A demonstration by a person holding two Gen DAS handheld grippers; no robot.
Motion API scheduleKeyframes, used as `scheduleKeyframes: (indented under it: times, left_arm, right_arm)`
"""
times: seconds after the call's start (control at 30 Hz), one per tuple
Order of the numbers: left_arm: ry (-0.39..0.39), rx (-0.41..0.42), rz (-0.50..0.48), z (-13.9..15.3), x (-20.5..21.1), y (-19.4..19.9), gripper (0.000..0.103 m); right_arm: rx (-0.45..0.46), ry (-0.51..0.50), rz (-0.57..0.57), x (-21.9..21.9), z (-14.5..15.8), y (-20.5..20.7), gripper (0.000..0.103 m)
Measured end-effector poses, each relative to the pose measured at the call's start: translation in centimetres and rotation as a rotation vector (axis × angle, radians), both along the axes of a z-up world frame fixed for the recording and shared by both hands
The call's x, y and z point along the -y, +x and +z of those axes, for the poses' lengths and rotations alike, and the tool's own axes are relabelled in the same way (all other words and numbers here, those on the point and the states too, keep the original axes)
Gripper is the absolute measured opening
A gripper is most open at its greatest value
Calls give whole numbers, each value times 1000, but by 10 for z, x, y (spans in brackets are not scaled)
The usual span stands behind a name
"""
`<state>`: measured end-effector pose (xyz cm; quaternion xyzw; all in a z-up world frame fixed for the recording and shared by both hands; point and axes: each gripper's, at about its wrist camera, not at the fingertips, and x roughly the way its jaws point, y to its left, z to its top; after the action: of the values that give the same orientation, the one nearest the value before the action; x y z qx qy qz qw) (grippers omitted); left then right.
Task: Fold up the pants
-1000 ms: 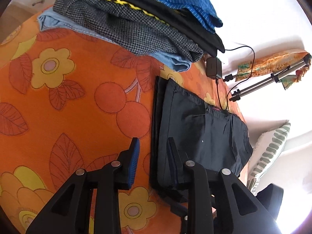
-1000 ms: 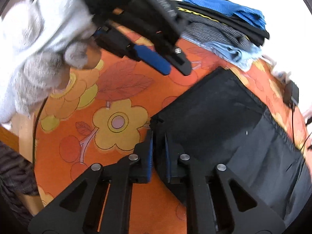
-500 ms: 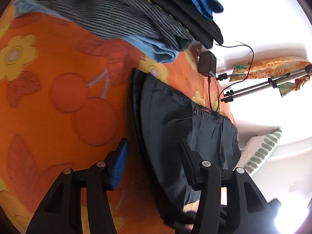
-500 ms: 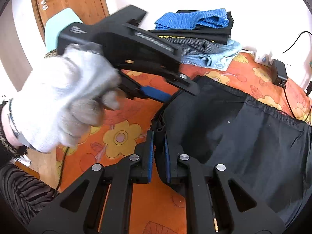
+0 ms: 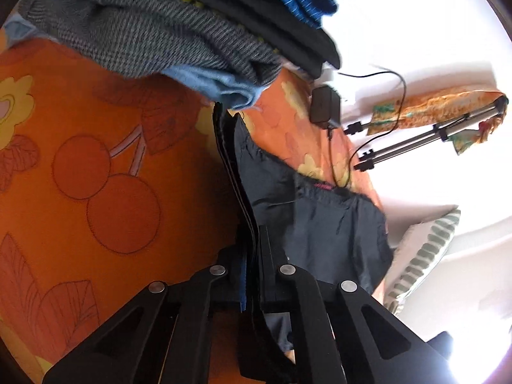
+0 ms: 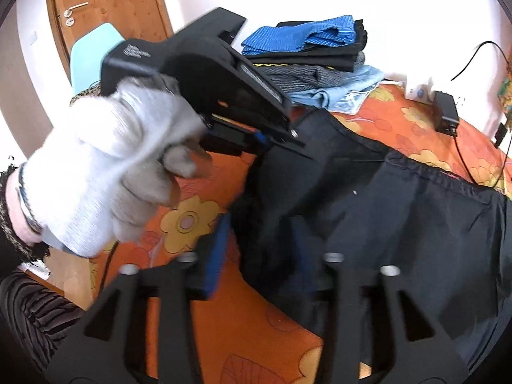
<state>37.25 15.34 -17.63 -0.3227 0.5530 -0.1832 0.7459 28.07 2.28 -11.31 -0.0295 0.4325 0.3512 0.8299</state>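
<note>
The dark navy pants (image 5: 320, 224) lie folded on the orange flowered cloth (image 5: 96, 192). My left gripper (image 5: 252, 256) is shut on the folded left edge of the pants and lifts it a little. In the right wrist view the pants (image 6: 400, 217) fill the right half, and the left gripper (image 6: 272, 137), held by a white-gloved hand, pinches their far left edge. My right gripper (image 6: 259, 243) is open, its jaws wide on either side of the near left corner of the pants.
A stack of folded clothes (image 5: 192, 25) sits at the far end of the cloth, close to the pants; it also shows in the right wrist view (image 6: 320, 60). A black power adapter (image 5: 323, 105) with cable and a tripod (image 5: 432, 137) lie to the right. A striped cushion (image 5: 425, 252) is beyond the edge.
My left gripper moved onto the left edge of the pants and shut on it. My right gripper, shut on the near corner before, has opened.
</note>
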Motion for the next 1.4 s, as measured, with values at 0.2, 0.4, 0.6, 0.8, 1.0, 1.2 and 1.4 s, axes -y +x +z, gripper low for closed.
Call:
scheduleKeyframes:
  times: [0.2, 0.4, 0.6, 0.8, 1.0, 1.2, 1.4]
  left_arm:
    - [-22, 20, 3, 10, 5, 1, 3]
    - [-36, 31, 9, 16, 5, 1, 3]
    - [-36, 40, 20, 21, 6, 1, 3]
    - [-37, 89, 19, 44, 10, -3, 3]
    - [-32, 108, 21, 54, 10, -10, 3]
    - [-30, 124, 41, 64, -5, -26, 3]
    - [-27, 127, 90, 70, -40, -57, 3]
  right_arm:
    - [89, -86, 9, -13, 2, -13, 61]
    - [167, -211, -23, -26, -7, -17, 56]
    - [74, -128, -67, -8, -3, -5, 4]
    - [34, -12, -101, 11, 25, -6, 3]
    - [-15, 81, -126, 33, 46, -4, 3]
    - [-1, 89, -83, 23, 65, -20, 3]
    - [-6, 132, -6, -2, 83, -47, 3]
